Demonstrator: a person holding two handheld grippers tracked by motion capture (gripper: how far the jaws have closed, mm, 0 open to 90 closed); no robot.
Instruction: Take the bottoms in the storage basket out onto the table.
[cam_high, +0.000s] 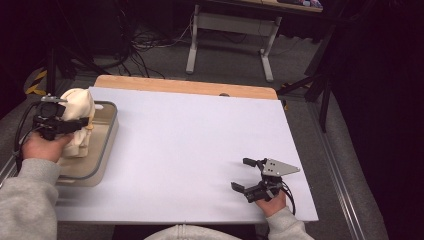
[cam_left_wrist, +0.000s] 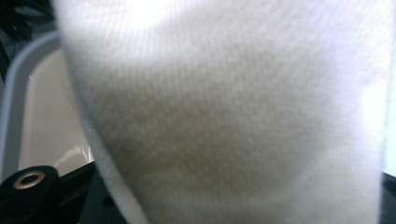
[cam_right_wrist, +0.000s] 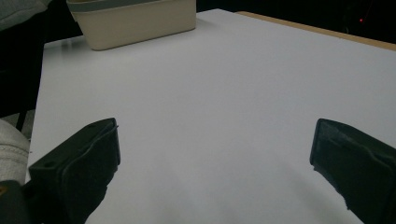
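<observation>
Right, cloth: I've got a cream, knitted-looking cloth (cam_high: 77, 107) bunched in my left tongs (cam_high: 82, 125), hanging above the tub with its lower end reaching into it; what garment it is, I can't tell.
Grip: left tongs closed on the cloth partway along, so folds spill above and below the pinch — in the left gripper view the weave (cam_left_wrist: 224, 121) sits right up against the lens.
Why held so: I judge a mid-bundle pinch lets the whole lump lift as one, without a tail dragging on the wall.
Tub: beige tub (cam_high: 102, 150) with a grey rim at the bench's left edge; my left hand (cam_high: 45, 147) is over its near end.
Tub rim: the wall (cam_left_wrist: 11, 112) stands close beside the cloth, so I'd go up well above it before going sideways, or the trailing end may snag.
Right tongs: right tongs (cam_high: 252, 175) wide open, holding nothing, low over the bench at the near right; its two pads (cam_right_wrist: 88, 158) stand far apart with bare surface between them.
Why parked there: I read it as waiting to take a corner.
Bench: white sheet (cam_high: 200, 140) lies bare between tub and right hand, plenty of room to lay the cloth.
Edges: wooden far edge (cam_high: 185, 86) shows past the sheet; right tongs sit near the front right corner, with little margin there.
</observation>
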